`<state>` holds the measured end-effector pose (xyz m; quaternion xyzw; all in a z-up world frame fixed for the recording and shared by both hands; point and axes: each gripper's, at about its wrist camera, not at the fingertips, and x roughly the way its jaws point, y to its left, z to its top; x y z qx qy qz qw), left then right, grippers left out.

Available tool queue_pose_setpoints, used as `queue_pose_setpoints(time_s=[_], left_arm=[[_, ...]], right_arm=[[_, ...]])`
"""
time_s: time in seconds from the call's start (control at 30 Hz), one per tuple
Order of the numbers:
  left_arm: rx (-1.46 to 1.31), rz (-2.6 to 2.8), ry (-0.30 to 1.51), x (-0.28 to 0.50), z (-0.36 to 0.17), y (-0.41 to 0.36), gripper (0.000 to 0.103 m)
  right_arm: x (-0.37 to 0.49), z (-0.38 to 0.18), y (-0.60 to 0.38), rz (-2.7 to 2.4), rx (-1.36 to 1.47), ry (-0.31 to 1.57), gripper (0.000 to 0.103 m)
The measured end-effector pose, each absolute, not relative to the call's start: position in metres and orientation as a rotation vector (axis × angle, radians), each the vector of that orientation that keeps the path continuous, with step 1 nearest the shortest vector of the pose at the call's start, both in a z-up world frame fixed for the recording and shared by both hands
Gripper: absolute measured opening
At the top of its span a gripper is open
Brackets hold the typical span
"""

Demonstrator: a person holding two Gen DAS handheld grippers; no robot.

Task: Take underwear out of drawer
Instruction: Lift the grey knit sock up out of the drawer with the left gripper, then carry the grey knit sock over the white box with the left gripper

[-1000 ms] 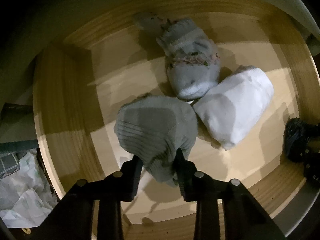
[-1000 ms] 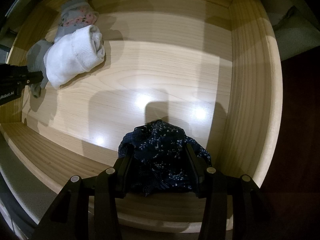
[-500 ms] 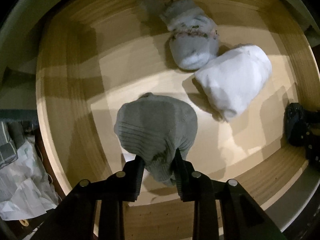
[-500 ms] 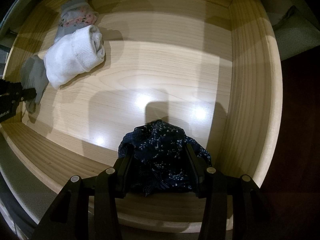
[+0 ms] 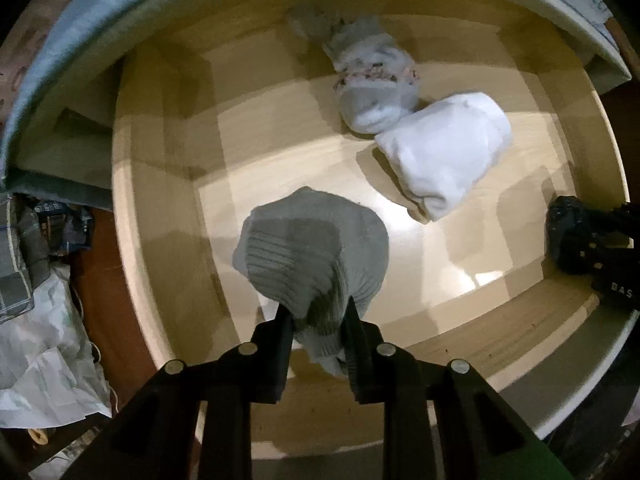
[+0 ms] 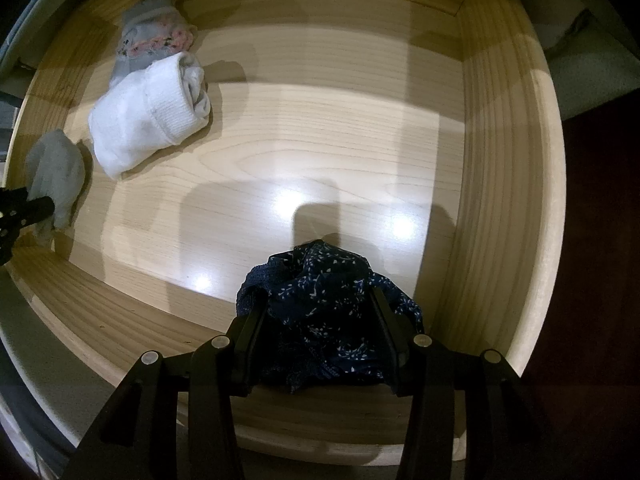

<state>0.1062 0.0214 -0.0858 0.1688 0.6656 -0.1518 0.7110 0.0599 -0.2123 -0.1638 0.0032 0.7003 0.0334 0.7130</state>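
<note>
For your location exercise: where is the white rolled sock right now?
In the right wrist view the white rolled sock lies on the drawer floor at upper left, touching the floral-trimmed grey sock behind it.

Your left gripper (image 5: 316, 320) is matte black, with two flat tapered fingers (image 5: 276, 344) on angular linkage arms pinned by round silver rivets. Your right gripper (image 6: 320, 320) is built the same, four silver rivets in a row. White lettering marks its side.

White letters "BAS" stand on the black right gripper (image 5: 591, 240) body (cut off by the frame edge); other lettering is unreadable.
</note>
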Motion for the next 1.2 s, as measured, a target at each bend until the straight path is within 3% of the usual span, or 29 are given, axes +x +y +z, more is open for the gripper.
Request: queue_pose_setpoints(time_s=[0.4, 1.2], left_arm=[[0.342, -0.376, 1.390, 0.083, -0.057, 0.026, 0.023], [0.378, -0.443, 1.079, 0.033, 0.072, 0.008, 0.023]], right_arm=[[0.063, -0.166, -0.211, 0.077, 0.005, 1.553, 0.045], [0.056, -0.166, -0.196, 0.061, -0.045, 1.551, 0.040]])
